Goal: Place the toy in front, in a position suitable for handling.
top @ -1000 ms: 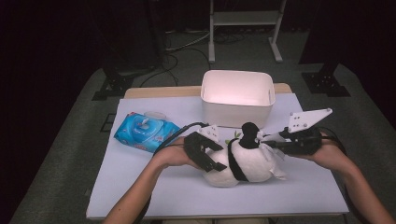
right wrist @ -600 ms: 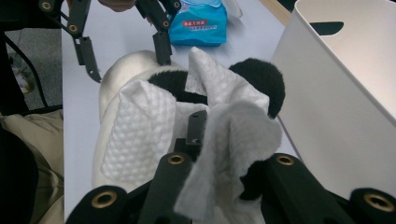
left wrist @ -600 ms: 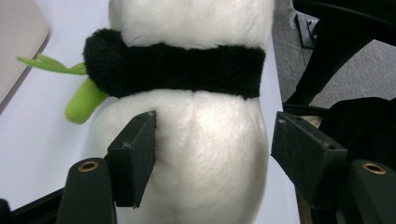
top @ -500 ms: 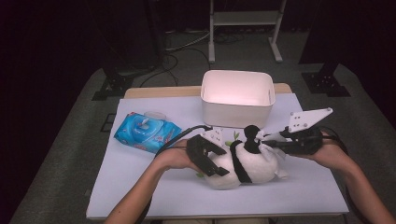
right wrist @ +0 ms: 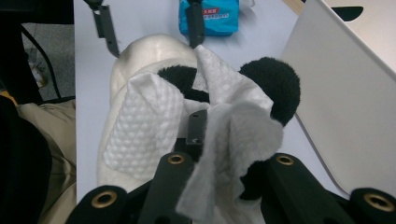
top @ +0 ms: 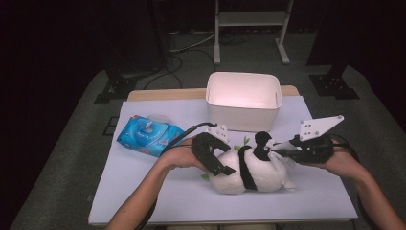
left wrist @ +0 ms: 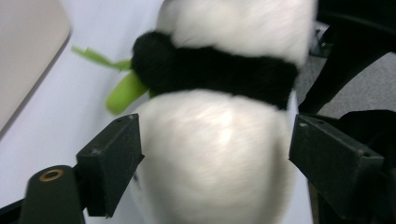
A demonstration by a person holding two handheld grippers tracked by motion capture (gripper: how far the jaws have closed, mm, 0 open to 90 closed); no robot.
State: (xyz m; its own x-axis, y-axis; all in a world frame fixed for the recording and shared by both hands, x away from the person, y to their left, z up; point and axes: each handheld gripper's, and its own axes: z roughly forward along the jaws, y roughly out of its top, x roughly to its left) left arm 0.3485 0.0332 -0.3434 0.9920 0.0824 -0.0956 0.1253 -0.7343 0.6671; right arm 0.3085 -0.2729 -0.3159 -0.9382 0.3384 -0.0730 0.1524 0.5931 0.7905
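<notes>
In the high view a toy panda (top: 251,167) lies on its side on the white worktop (top: 143,187), between the two grippers and just in front of a white tub (top: 243,100). The left gripper (top: 210,153) sits against the panda's rounded back end, and the right gripper (top: 287,152) meets its head end, but from up here the fingers themselves are too small to read. The left gripper view settles it for that side: the panda's white body (left wrist: 215,154) sits between the two black fingers (left wrist: 112,163), which have just been opening; the near one lies right at the fur, while a thin gap shows beside the far one, so they stand open around the body and do not squeeze it. That view also brings out a green leaf (left wrist: 122,91) poking from under the black band of fur, just beyond the fingers. The right gripper view shows what the overhead camera barely hints at: a white wet wipe (right wrist: 219,135) is pinched between the closed fingers (right wrist: 196,128) and draped over the panda's head, beside a black ear (right wrist: 275,88). Past the fingertips in that view lies a blue pack of wipes (right wrist: 210,16), which the high view places on the worktop beyond the left hand (top: 179,155).
</notes>
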